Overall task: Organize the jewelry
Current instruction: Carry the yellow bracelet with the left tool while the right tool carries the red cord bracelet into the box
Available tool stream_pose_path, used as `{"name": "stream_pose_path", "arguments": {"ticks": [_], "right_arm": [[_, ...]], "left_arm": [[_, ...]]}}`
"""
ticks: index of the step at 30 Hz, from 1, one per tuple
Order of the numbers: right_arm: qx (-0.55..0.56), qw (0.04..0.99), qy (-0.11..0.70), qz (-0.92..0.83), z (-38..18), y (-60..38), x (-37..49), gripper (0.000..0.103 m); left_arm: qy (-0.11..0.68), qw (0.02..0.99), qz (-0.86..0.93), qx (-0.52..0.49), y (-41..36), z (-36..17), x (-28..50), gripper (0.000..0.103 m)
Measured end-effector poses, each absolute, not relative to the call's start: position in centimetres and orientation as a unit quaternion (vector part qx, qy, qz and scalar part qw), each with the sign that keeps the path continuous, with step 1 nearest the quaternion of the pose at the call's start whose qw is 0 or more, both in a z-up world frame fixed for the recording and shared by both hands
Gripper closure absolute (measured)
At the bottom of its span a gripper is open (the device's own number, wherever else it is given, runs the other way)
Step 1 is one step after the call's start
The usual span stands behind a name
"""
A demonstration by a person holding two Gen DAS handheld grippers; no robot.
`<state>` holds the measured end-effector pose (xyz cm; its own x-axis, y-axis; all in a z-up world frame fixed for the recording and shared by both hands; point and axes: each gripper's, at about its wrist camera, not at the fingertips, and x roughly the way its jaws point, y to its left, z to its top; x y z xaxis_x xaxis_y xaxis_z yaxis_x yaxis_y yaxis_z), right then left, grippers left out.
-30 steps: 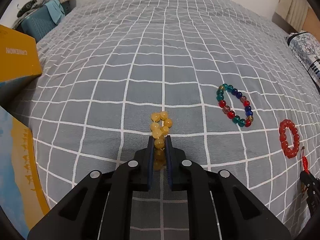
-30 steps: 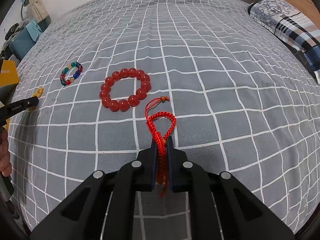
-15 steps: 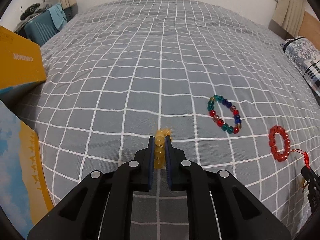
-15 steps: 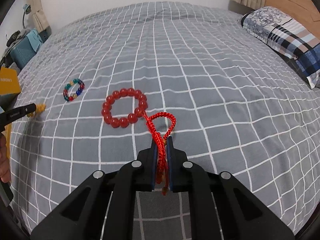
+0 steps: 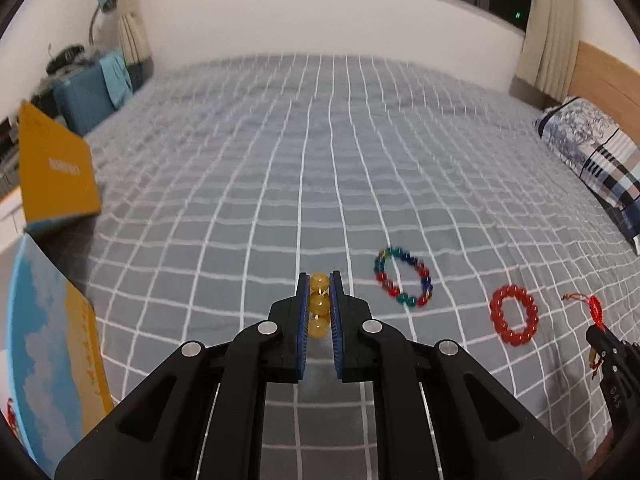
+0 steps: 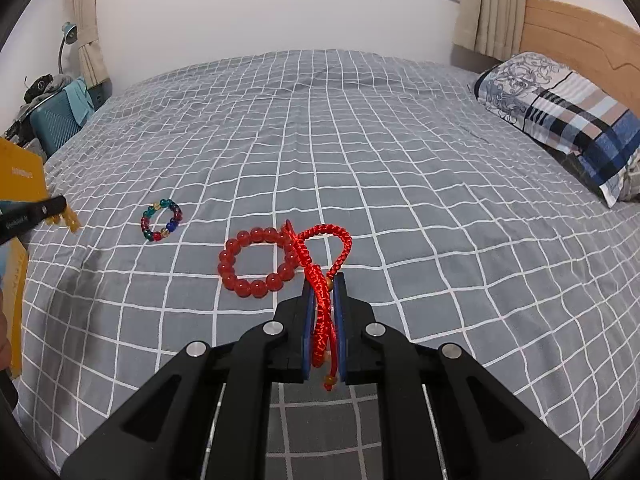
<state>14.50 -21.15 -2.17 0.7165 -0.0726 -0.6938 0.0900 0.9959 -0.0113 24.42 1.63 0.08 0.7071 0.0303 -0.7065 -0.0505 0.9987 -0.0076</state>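
Note:
My left gripper [image 5: 319, 280] is shut on a yellow bead bracelet [image 5: 319, 303] and holds it above the grey checked bedspread [image 5: 320, 160]. My right gripper [image 6: 323, 280] is shut on a red braided cord bracelet [image 6: 322, 256], lifted off the bed. A multicoloured bead bracelet [image 5: 403, 277] and a red bead bracelet [image 5: 514, 315] lie flat on the bedspread to the right of my left gripper. In the right wrist view the red bead bracelet [image 6: 256, 264] lies just left of my fingers, the multicoloured one [image 6: 161, 220] farther left.
An open yellow and blue box [image 5: 52, 320] with its raised lid [image 5: 56, 176] stands at the bed's left edge. A patterned pillow [image 6: 560, 120] lies at the right by the wooden headboard [image 6: 580, 36]. A teal suitcase [image 5: 88, 96] stands beyond the bed.
Both grippers have risen off the bed with their bracelets. The yellow beads and the red cord now hang clear of the bedspread. Both views tilted up toward the wall.

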Motion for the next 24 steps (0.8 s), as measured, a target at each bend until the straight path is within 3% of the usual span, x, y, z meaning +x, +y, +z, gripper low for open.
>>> {"name": "stream_pose_path", "arguments": {"ticks": [13,24], "right_arm": [[0.024,0.928,0.368,-0.053,-1.8,-21.3,14.8,0.095],[0.026,0.939,0.34,-0.041,3.1,-17.9,13.3,0.095]], "left_arm": [[0.355,0.935,0.015,-0.001,0.8,1.9,22.0,0.094],[0.351,0.936,0.027,-0.004,4.3,5.9,17.2,0.094]]}}
